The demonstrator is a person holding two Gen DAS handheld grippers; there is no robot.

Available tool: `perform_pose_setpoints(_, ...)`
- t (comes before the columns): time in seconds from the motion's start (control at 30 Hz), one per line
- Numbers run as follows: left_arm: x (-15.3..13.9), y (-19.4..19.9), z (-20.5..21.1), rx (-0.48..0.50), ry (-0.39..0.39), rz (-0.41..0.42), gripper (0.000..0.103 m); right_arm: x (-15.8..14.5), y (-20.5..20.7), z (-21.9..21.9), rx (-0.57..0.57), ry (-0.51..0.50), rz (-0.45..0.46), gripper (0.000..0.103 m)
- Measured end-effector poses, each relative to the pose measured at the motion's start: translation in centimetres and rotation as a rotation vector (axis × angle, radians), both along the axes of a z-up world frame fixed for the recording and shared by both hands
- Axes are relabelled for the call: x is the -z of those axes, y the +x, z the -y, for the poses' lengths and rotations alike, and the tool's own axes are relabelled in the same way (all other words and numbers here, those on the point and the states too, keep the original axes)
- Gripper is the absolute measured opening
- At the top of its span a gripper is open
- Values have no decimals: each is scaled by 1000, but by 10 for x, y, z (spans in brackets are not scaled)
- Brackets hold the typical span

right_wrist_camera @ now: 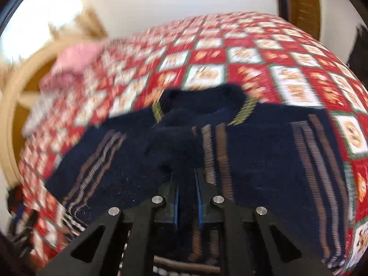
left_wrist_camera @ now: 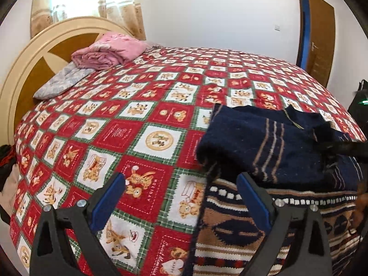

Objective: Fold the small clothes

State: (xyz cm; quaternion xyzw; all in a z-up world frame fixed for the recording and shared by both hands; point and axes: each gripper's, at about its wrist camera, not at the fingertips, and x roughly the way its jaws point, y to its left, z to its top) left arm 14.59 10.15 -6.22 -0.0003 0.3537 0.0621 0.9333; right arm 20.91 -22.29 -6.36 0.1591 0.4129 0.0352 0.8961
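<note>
Bedspread (left_wrist_camera: 147,119) carries the navy sweater (left_wrist_camera: 271,142) near its front edge. Left gripper (left_wrist_camera: 181,184) hovers wide and empty beside the hem; right gripper (right_wrist_camera: 186,179) pinches dark knit, likely carrying a fold.

Black angular left claw (left_wrist_camera: 181,185) and right claw (right_wrist_camera: 186,179), blue inner pads, silver round screws.

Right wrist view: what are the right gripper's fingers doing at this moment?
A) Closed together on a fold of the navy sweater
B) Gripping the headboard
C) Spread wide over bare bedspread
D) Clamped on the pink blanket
A: the right gripper has its blue-padded fingers drawn close together, with a bunch of the navy sweater pinched between them on the bedspread.
</note>
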Motion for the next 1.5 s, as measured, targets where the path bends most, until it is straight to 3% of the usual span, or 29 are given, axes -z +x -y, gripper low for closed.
perform_pose_setpoints(0.1,0,4,-3,8,-26,-2,100,5,-32,38,55,56,23,12)
perform_pose_setpoints(0.2,2,8,4,28,-34,-1,100,31,-58,61,101,79,-13,12)
perform_pose_setpoints(0.27,5,11,9,39,-36,-10,100,46,-69,71,94,173,-55,13)
perform_pose_setpoints(0.3,6,12,11,41,-36,-14,100,49,-73,74,92,214,-70,20)
perform_pose_setpoints(0.43,9,15,21,66,-49,-42,100,33,-84,86,90,309,-24,68)
perform_pose_setpoints(0.5,6,13,23,73,-33,-31,100,17,-85,90,113,282,34,77)
perform_pose_setpoints(0.6,-1,11,23,65,-8,-3,100,10,-64,84,115,166,27,78)
perform_pose_setpoints(0.73,-4,13,17,38,-36,-1,100,38,-25,58,66,-52,-85,75)
perform_pose_setpoints(0.8,-4,12,15,29,-38,-3,100,40,-28,44,67,-154,-72,71)
perform_pose_setpoints(0.83,-5,11,14,29,-36,-3,100,39,-31,38,47,-194,-62,51)
perform_pose_setpoints(0.9,-6,9,12,24,-21,0,100,37,-33,29,0,-191,-58,26)
perform_pose_setpoints(0.93,-6,9,10,19,-10,2,100,36,-35,24,-17,-209,-55,18)
perform_pose_setpoints(1.03,-6,14,6,9,-10,-4,100,25,-38,15,-51,-275,-30,14)
perform_pose_setpoints(1.17,-11,22,4,7,-21,7,100,-11,-37,24,-25,-383,95,13)
perform_pose_setpoints(1.27,-22,29,7,3,0,44,100,-22,-28,32,-17,-455,126,13)
perform_pose_setpoints(1.37,-32,41,11,1,2,79,100,-3,-16,40,-56,-453,100,14)
perform_pose_setpoints(1.47,-31,54,21,2,5,82,100,31,-5,58,-44,-372,-40,18)
perform_pose_setpoints(1.5,-27,63,28,4,14,69,100,33,-8,68,-17,-332,-52,26)
